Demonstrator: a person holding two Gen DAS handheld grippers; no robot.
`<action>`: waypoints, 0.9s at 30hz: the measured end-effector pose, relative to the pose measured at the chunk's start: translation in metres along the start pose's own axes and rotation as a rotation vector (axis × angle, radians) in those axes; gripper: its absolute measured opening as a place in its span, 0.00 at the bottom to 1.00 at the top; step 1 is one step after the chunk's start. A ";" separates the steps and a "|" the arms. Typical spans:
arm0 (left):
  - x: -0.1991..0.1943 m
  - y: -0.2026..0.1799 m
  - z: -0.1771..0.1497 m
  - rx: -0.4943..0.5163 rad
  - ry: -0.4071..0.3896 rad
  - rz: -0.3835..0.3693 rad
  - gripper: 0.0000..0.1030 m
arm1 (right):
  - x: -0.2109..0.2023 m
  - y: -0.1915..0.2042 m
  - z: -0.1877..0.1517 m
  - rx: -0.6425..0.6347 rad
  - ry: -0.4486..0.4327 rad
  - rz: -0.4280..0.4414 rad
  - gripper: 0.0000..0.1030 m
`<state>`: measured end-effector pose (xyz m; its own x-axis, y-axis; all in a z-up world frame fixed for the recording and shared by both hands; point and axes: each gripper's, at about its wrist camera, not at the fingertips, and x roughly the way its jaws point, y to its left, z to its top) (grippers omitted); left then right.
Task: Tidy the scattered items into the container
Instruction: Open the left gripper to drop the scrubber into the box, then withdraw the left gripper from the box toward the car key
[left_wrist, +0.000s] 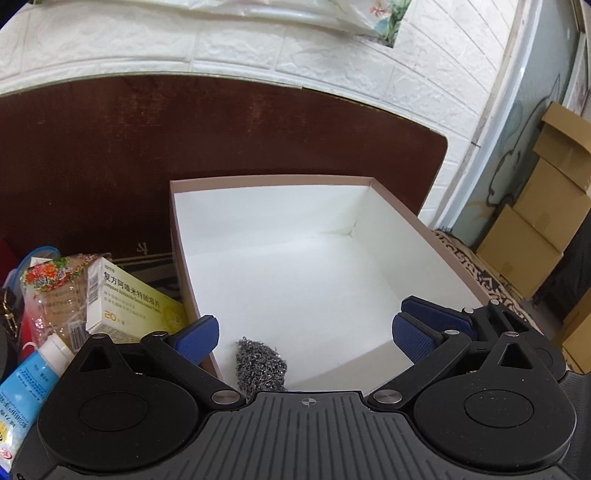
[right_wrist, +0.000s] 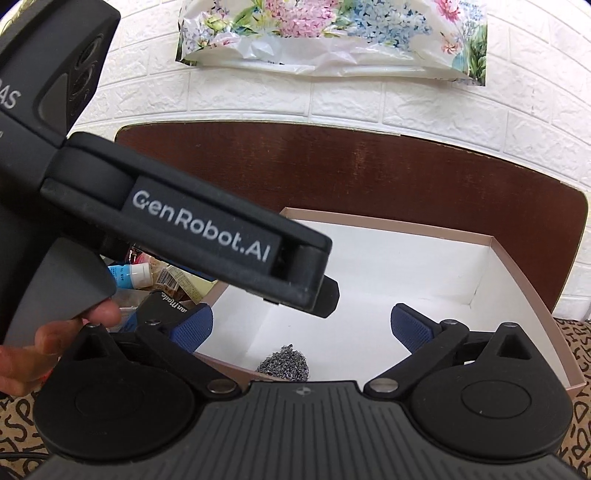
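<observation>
Grey steel-wool scourer (left_wrist: 259, 369) lies lengthwise toward the near wall of the white, pink-rimmed cardboard box (left_wrist: 391, 201); left hand-held gripper (left_wrist: 304, 339) and right hand-held gripper (right_wrist: 301, 326) both gape empty.

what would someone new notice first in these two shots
The big white-lined box fills the middle of both views, with only a steel scrubber near its front wall. Left of it sits a jumble: a yellow medicine carton and a blue tube. In the right view the left gripper cuts across, close up.
</observation>
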<state>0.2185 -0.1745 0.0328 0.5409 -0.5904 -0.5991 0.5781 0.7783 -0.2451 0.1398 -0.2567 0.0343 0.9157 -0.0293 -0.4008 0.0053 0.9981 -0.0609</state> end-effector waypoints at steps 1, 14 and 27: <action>-0.001 -0.001 0.000 0.005 -0.002 0.003 1.00 | -0.003 0.001 0.000 0.002 -0.001 0.000 1.00; -0.023 -0.012 -0.006 0.017 -0.033 0.009 1.00 | -0.023 -0.003 0.011 0.003 -0.026 -0.006 1.00; -0.059 -0.026 -0.039 -0.007 -0.090 0.078 1.00 | -0.056 0.003 0.006 0.024 -0.065 0.006 1.00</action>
<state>0.1480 -0.1514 0.0442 0.6371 -0.5447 -0.5454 0.5280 0.8239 -0.2061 0.0907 -0.2516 0.0627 0.9398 -0.0205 -0.3412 0.0087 0.9993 -0.0360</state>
